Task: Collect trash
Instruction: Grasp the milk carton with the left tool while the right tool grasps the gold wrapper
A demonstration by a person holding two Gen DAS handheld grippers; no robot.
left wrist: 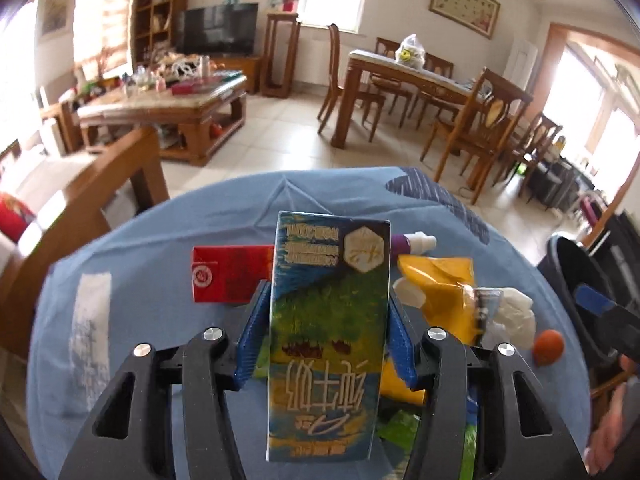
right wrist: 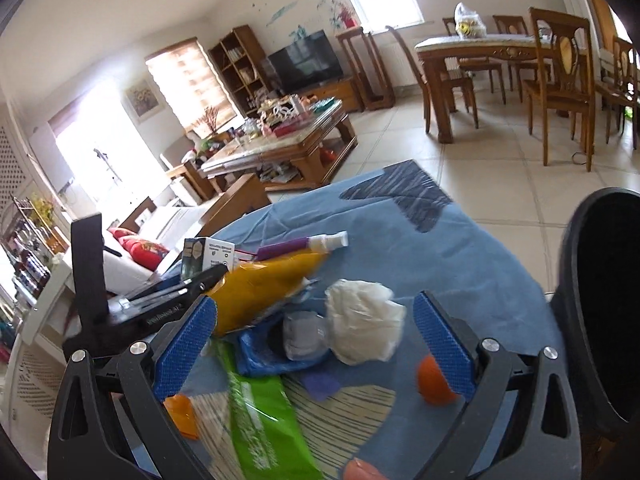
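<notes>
Left gripper [left wrist: 326,334] pinching milk carton [left wrist: 328,320] | right gripper [right wrist: 320,340] spread over white wad [right wrist: 364,326]

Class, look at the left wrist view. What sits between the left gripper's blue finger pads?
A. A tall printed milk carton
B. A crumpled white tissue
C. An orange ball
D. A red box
A: the milk carton stands between the left gripper pads, with both blue pads against its sides.
</notes>
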